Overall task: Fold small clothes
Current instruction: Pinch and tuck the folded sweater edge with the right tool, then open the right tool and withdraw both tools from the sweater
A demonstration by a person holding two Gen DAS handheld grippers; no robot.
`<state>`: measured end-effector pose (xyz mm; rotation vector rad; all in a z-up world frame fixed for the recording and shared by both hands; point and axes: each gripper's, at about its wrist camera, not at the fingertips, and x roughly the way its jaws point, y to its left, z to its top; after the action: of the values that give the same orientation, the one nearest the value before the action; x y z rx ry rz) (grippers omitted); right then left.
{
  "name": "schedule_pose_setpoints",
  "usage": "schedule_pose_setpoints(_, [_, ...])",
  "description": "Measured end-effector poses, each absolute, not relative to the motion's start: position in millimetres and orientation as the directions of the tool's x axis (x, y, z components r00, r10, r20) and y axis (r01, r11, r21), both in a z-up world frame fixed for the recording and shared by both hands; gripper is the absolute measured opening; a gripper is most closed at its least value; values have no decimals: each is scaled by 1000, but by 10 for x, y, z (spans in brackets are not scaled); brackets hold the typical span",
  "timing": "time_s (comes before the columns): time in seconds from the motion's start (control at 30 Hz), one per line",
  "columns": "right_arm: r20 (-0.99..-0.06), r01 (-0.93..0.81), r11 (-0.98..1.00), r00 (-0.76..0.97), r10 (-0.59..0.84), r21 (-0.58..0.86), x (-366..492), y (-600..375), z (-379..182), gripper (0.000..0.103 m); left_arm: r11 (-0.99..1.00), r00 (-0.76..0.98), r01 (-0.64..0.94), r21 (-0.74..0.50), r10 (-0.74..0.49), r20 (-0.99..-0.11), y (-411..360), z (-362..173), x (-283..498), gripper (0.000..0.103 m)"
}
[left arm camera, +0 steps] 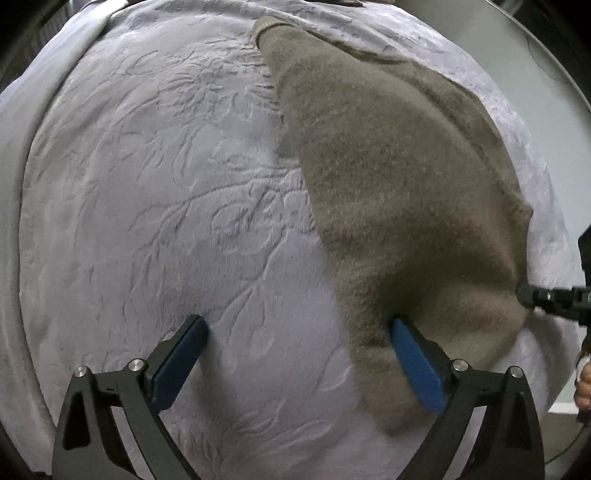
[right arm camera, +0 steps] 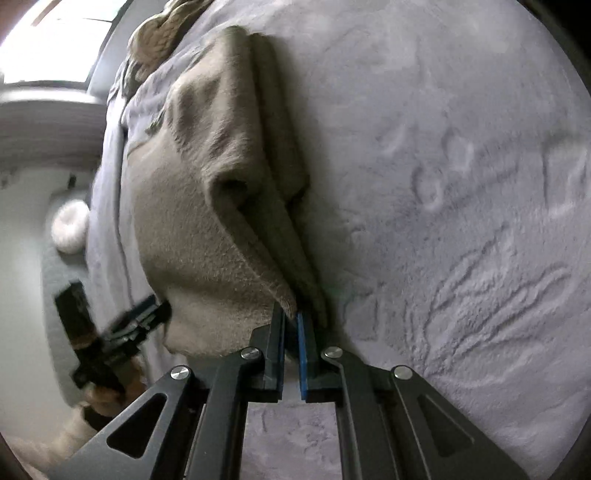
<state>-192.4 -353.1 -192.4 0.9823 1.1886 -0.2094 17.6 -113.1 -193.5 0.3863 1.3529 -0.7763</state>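
A small brown fleece garment [left arm camera: 399, 192] lies on a pale lilac embossed blanket [left arm camera: 155, 192]. My left gripper [left arm camera: 297, 325] is open above the blanket, its right finger [left arm camera: 417, 362] resting on the garment's near left edge. My right gripper [right arm camera: 291, 317] is shut on the garment's [right arm camera: 207, 221] folded edge and lifts it a little off the blanket [right arm camera: 461, 184]. The right gripper also shows at the right edge of the left wrist view [left arm camera: 524, 295]. The left gripper shows in the right wrist view [right arm camera: 162, 314] at the garment's far side.
A cable-knit beige item [right arm camera: 162, 33] lies at the blanket's far end. A white fluffy round object [right arm camera: 70, 229] sits on the floor beside the bed. The bed edge runs along the right in the left wrist view [left arm camera: 554, 206].
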Motion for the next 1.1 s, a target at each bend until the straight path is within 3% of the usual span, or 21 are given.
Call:
schedule_pose_setpoints(0.37, [-885,650,600,354,303,466,-1775,-3439,-1787,6,726,53,678,-117,-207,-977,-1087,-1807,59,100])
schedule_pose_setpoints(0.47, [-906,675,606,338,254,422,-1742,-3470,-1630,16,738,69,669,-83,-173,-983,-1030,-1772,37,100])
schedule_pose_setpoints(0.57, [-883,661,594,414,219,458,-1726,-3601,-1402,19,767,99,640,-42,-137,-986,-929,-1681,83,100])
schedule_pose_setpoints(0.6, [-876,656,592,433,213,468,-1691,-3657,-1356,24,779,104,626,-46,-142,-984,-908,-1642,114,100])
schedule_pose_setpoints(0.67, [-863,657,578,466,195,484,-1591,-3771,-1293,58,809,117,584,-67,-165,-979,-830,-1527,212,100])
schedule_pose_setpoints(0.83, [-861,672,556,474,185,489,-1178,-4019,-1387,57,852,176,517,-77,-194,-965,-948,-1382,451,100])
schedule_pose_setpoints(0.9, [-891,685,584,419,173,435,-1014,-4014,-1497,50,857,192,509,-77,-201,-960,-1059,-1362,510,100])
schedule_pose_setpoints(1.0, [-953,688,671,287,101,278,-897,-3945,-1627,50,850,204,525,-50,-183,-962,-1190,-1384,533,100])
schedule_pose_setpoints(1.1, [-956,689,674,280,92,266,-971,-3938,-1658,50,830,194,556,-35,-171,-966,-1323,-1419,461,100])
